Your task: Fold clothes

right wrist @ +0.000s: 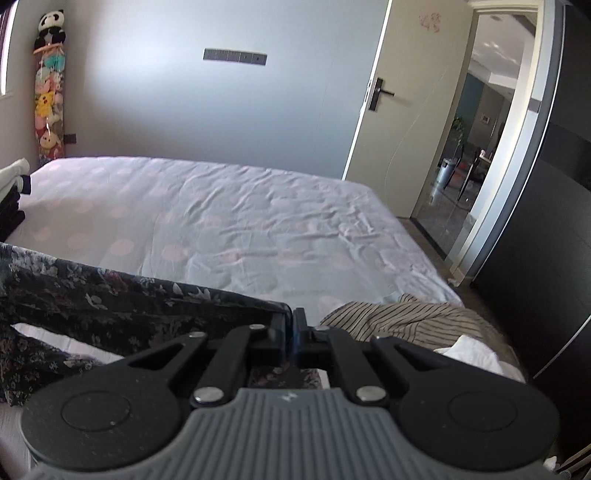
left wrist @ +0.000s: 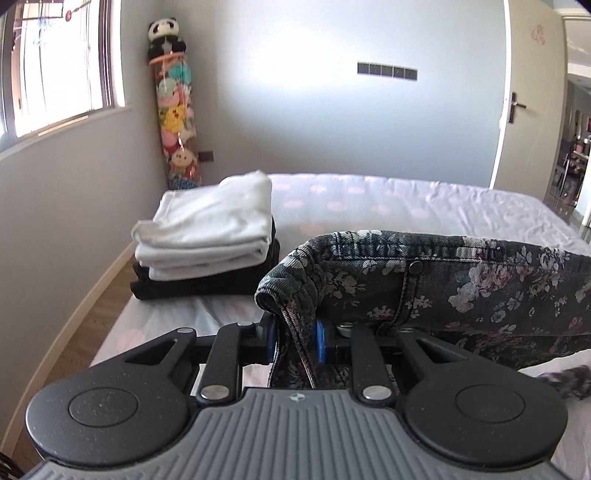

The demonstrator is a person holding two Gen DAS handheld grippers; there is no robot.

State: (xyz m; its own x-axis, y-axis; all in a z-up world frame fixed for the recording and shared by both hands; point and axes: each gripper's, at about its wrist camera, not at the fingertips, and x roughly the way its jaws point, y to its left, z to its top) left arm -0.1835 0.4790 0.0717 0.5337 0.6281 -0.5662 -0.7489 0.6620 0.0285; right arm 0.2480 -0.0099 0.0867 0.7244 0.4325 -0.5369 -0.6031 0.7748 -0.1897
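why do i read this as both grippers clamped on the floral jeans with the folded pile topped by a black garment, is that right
Not quite. Both the left gripper and right gripper are clamped on the floral jeans, but the folded pile is topped by a white garment, with black below; the left wrist view shows it.

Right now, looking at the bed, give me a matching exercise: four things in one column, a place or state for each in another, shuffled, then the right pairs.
Things:
1. floral jeans
2. white folded garment
3. striped shirt
4. panda plush

Places or states:
A. crumpled on the bed's near right corner
B. atop the toy column in the room's corner
C. top of the folded stack
D. clamped between both grippers' jaws, lifted

Pairs: 1-D, 2-C, 3-A, 4-B
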